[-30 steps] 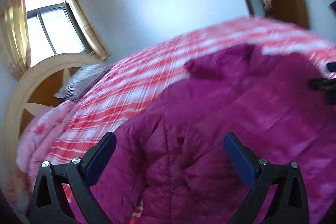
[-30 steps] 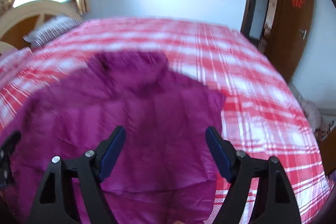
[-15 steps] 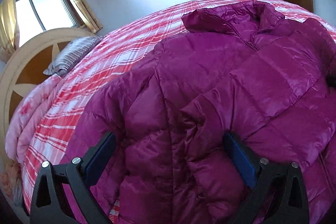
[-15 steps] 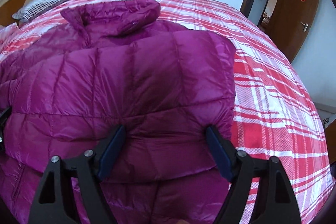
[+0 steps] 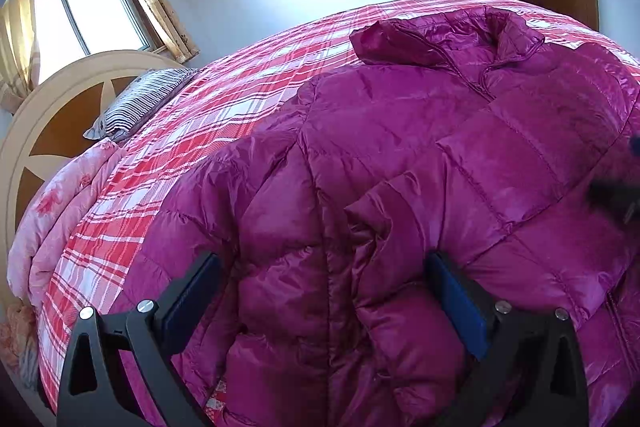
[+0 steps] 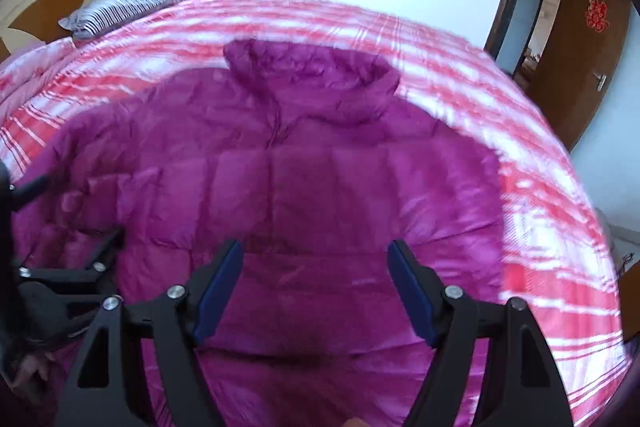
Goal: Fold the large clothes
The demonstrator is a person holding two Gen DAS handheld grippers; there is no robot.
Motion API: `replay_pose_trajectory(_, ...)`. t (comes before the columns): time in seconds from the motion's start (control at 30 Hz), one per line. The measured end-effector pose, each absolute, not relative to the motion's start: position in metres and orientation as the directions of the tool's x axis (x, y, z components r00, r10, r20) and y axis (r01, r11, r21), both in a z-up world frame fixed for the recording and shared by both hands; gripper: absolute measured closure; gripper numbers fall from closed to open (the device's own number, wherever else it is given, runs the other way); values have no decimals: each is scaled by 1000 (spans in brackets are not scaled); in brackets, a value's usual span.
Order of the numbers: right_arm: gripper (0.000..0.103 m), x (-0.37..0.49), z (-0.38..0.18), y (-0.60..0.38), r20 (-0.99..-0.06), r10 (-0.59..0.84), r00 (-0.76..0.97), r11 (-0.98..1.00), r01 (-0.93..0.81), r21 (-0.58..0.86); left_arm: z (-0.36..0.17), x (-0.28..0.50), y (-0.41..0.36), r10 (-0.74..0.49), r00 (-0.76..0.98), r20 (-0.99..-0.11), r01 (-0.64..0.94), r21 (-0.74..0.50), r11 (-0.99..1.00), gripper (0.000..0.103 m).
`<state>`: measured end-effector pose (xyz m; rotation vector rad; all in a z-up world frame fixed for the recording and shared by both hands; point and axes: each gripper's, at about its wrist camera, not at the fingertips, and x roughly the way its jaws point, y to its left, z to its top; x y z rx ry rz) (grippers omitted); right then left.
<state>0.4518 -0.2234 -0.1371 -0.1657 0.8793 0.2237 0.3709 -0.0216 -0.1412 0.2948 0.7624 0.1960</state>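
Clearly quilted, the magenta puffer jacket [image 5: 400, 155] lies zipped.

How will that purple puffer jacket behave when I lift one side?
The jacket looks puffy and quilted, so probably light and floppy, sagging between grips. Its shiny shell may slip from the open left gripper unless clamped firmly.

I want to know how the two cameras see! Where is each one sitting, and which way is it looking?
Left wrist view: sits on the left gripper, low over the purple puffy jacket, looking across the bed toward the window; its two open fingers straddle a bunched sleeve.
Right wrist view: sits on the right gripper, held above the jacket's hem, looking toward its collar and the wall; its open fingers show, and the left gripper appears at the left edge.
Both share the jacket, plaid bedspread, striped pillow and brown door.
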Motion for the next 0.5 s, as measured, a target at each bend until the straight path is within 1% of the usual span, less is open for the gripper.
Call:
replay_pose_trajectory(0.03, 26, 451, -147, -222, -785, 121, 607, 964, -259, -52, -141, 371, -22, 280, 707, -649, -67, 332, 941, 1)
replay_pose_trajectory(0.13, 26, 445, -159, -219, -762, 112, 637, 965, -252, -69, -141, 371, -22, 281, 707, -649, -66, 335, 940, 1)
replay_pose_trajectory(0.37, 22, 451, -163, -226, -770, 125, 626, 970, -238, -36, -142, 372, -21, 273, 703, -656, -63, 325, 944, 1)
replay_pose_trajectory(0.5, 21, 448, -165, -220, -766, 106, 634, 970, -234, -59, -142, 372, -20, 267, 702, -660, -59, 319, 946, 1)
